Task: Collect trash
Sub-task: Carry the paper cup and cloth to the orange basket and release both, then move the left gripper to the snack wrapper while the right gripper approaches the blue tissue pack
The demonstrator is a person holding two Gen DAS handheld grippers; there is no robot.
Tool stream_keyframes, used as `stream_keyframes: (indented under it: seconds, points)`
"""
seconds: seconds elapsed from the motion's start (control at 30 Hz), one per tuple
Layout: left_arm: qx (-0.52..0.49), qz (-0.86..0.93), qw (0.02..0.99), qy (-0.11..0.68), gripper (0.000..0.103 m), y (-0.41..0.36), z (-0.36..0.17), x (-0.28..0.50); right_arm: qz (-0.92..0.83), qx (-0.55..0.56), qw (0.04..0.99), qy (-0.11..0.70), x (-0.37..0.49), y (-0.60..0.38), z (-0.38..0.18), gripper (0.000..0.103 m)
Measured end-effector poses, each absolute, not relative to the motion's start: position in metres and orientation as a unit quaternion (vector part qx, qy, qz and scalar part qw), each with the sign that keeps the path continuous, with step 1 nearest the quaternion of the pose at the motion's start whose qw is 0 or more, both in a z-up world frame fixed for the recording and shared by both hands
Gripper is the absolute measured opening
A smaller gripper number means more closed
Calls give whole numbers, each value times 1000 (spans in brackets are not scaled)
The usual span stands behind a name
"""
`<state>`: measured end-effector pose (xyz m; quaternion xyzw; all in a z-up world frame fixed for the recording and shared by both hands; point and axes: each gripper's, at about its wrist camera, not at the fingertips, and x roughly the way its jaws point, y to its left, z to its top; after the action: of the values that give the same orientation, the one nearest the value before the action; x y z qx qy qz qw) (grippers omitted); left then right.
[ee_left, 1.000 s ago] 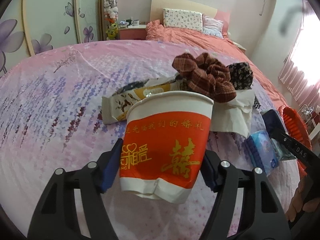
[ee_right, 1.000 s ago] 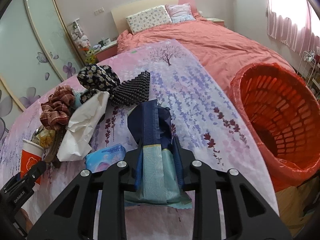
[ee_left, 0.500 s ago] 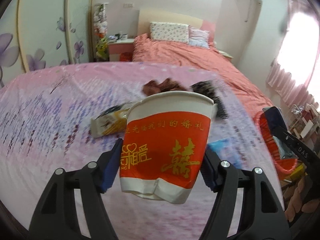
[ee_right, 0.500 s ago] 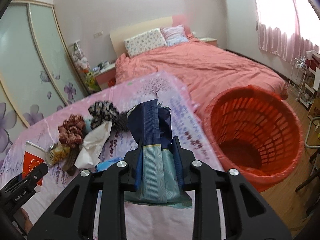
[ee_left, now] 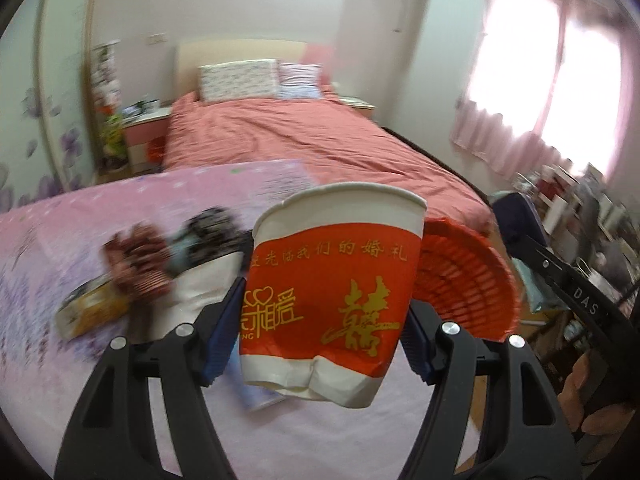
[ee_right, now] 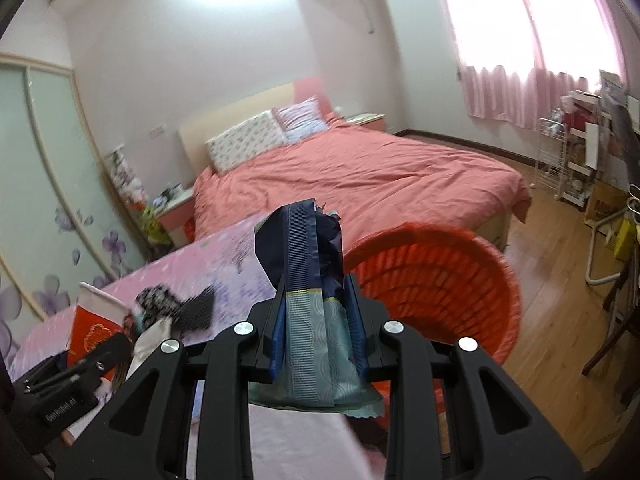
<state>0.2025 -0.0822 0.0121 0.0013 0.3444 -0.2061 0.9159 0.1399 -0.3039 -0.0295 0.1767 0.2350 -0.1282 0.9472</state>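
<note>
My left gripper [ee_left: 320, 320] is shut on a red and white paper cup [ee_left: 332, 292] with gold characters, its base crumpled, lifted above the pink bedspread [ee_left: 100, 360]. My right gripper [ee_right: 318, 312] is shut on a navy and teal foil wrapper [ee_right: 308, 312] that stands up between its pads. The orange mesh trash basket [ee_right: 436, 284] sits just right of and behind both held items, its mouth open; it shows in the left wrist view as basket [ee_left: 464, 284]. The cup appears again at the left of the right wrist view as cup [ee_right: 92, 320].
Blurred on the bedspread lie a plaid scrunchie [ee_left: 136, 264], a dark floral cloth [ee_left: 208, 232], a white tissue [ee_left: 200, 292] and a yellow snack wrapper [ee_left: 92, 312]. A coral bed [ee_right: 360, 176] stands behind. Wood floor [ee_right: 560, 248], a wire rack and a chair are at right.
Both grippers rose and swung right with their loads. The table clutter slid left and down, and the orange basket came in close behind the cup and the wrapper.
</note>
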Motion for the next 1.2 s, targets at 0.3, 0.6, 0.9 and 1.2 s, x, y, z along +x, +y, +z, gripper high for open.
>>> stream_keyframes:
  seconds: [0.3,0.6,0.9,1.2]
  points:
    - [28,-293,889,350,68,-181,-2,232,-163,205,939,223,148,-351,-47,27]
    - [51,-329,867,372,68,-236,-31,264,-179,249,924,229,160,-397,-70,28]
    - [75,-292,871,388,86,-245,-52,284,-189,269,912,245,164,-408,-81,57]
    - [74,-215,899,374,97,-173,-44,271,-181,218,920,272,153,-371,-73,61]
